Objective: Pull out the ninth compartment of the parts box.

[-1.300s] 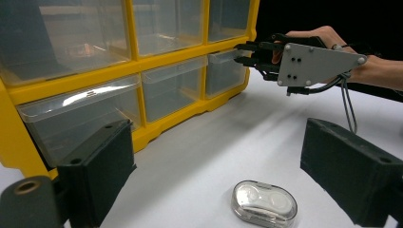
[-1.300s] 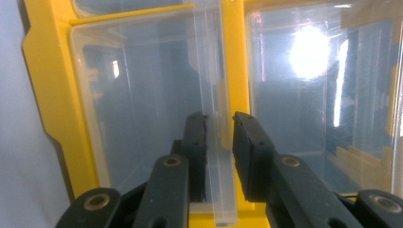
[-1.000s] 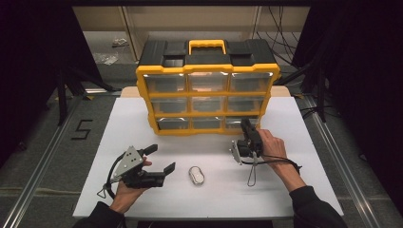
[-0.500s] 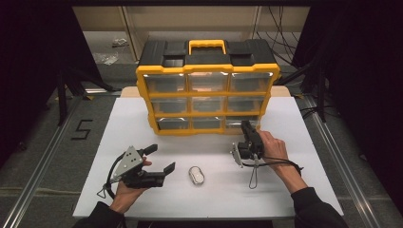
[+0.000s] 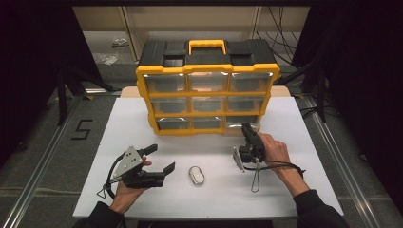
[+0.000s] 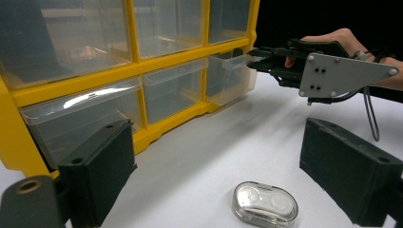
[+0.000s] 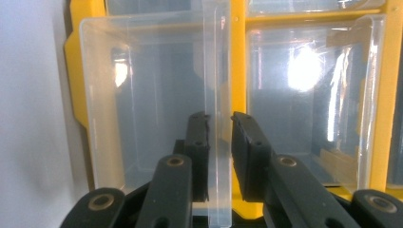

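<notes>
Right claw [image 7: 219, 142] narrow, straddling clear drawer [image 7: 157, 95] front lip, apparently pinching; left claw [image 6: 214, 175] wide above small clear case [image 6: 264, 203] on table [image 5: 142, 123]

My right gripper [image 7: 219, 142] faced yellow organizer [image 7: 237, 61] at close range. My two black jaws stood either side of clear drawer's [image 7: 142, 95] front lip, narrow gap between them, thin plastic edge running up through gap. View turned sideways: white table [image 7: 33, 118] lay along left edge. Second clear drawer [image 7: 309, 95] sat beside first, yellow divider between, bright glare on its plastic.
</notes>
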The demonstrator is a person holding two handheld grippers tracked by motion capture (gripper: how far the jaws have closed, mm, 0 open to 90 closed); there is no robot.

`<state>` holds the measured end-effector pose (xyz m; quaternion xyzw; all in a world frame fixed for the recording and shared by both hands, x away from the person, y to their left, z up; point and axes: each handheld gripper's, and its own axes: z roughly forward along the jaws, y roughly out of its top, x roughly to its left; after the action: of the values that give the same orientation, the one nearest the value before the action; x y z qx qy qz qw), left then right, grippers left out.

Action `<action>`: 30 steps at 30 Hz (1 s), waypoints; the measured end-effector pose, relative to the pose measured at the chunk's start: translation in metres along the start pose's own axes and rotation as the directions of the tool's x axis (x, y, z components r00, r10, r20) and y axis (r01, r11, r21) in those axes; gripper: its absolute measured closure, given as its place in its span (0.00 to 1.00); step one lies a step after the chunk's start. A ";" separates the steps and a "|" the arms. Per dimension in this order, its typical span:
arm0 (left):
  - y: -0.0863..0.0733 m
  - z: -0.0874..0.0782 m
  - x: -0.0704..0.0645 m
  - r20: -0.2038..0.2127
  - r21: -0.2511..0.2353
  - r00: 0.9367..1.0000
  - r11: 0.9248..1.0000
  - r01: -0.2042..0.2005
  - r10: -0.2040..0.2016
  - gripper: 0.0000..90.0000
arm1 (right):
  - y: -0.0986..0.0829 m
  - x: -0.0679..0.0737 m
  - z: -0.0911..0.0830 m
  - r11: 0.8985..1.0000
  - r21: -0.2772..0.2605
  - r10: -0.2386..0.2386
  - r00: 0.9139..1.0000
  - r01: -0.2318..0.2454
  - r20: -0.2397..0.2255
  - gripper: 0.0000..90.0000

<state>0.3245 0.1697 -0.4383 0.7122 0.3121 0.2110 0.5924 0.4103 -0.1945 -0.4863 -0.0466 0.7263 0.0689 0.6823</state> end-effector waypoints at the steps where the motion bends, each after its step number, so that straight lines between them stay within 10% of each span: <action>1: 0.000 0.000 0.000 -0.001 0.000 1.000 1.000 0.000 0.000 0.12 | 0.000 0.000 0.000 1.000 -0.006 -0.001 1.000 0.001 0.003 0.87; 30: 0.000 0.000 0.000 -0.003 0.004 1.000 1.000 -0.002 0.002 0.12 | -0.001 -0.001 -0.022 0.999 -0.038 -0.014 1.000 0.014 -0.010 0.87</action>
<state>0.3246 0.1699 -0.4387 0.7133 0.3129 0.2120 0.5903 0.3891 -0.1989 -0.4844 -0.0649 0.7281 0.0775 0.6779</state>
